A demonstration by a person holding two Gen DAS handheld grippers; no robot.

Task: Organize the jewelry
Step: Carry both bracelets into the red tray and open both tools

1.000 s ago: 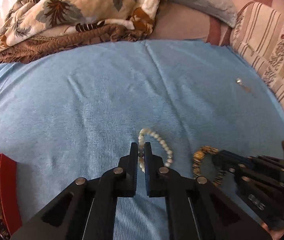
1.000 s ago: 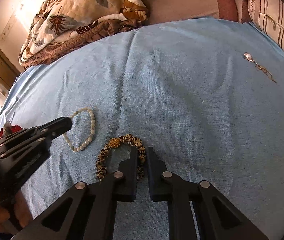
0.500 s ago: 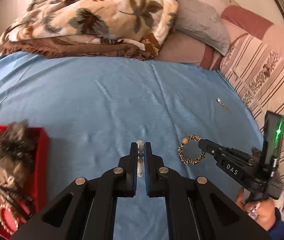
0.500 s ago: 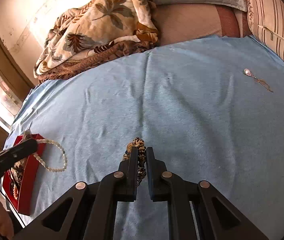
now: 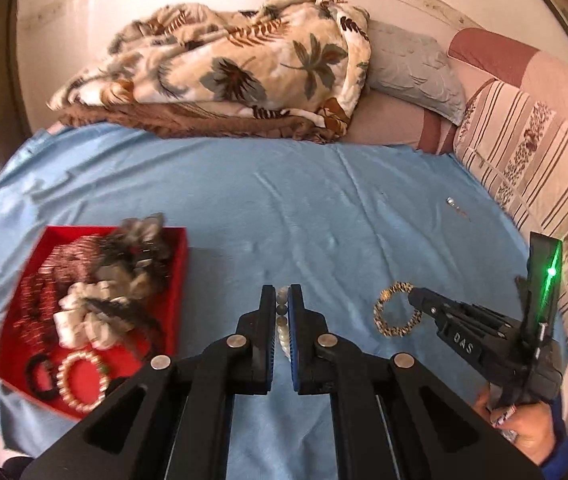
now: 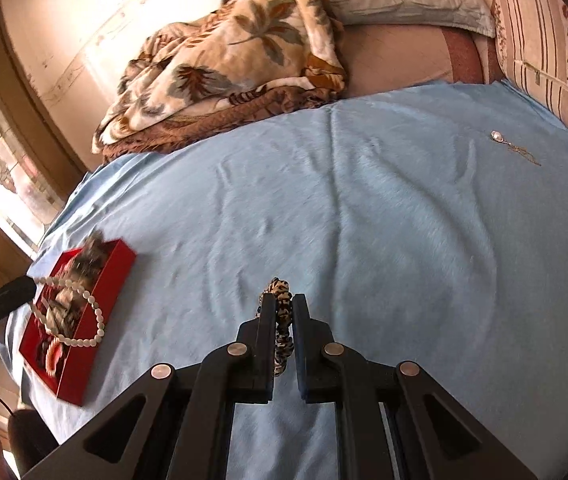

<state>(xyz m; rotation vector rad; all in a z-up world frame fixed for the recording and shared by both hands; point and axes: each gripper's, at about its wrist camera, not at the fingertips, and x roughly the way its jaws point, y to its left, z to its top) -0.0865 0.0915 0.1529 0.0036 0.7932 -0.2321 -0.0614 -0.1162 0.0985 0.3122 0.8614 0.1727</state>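
Observation:
My left gripper (image 5: 282,296) is shut on a white pearl bracelet (image 5: 283,320), lifted above the blue sheet; in the right wrist view the same bracelet (image 6: 80,312) dangles from the left gripper (image 6: 28,286) over the red jewelry box (image 6: 80,356). My right gripper (image 6: 282,300) is shut on a leopard-patterned beaded bracelet (image 6: 282,320), which hangs as a ring (image 5: 396,312) from the right gripper (image 5: 414,296) in the left wrist view. The red box (image 5: 178,276), at the left, holds several bracelets and hair ties. A pendant necklace (image 6: 514,147) lies far right on the sheet.
A blue sheet (image 5: 284,208) covers the bed. A leaf-patterned blanket (image 5: 244,76) and a grey pillow (image 5: 408,68) are piled at the back. Striped cushions (image 5: 536,168) run along the right. A person's hand (image 5: 524,428) holds the right gripper.
Both grippers have lifted their bracelets off the sheet and moved left. The red box has come into fuller view, and the pearl bracelet now hangs over it.

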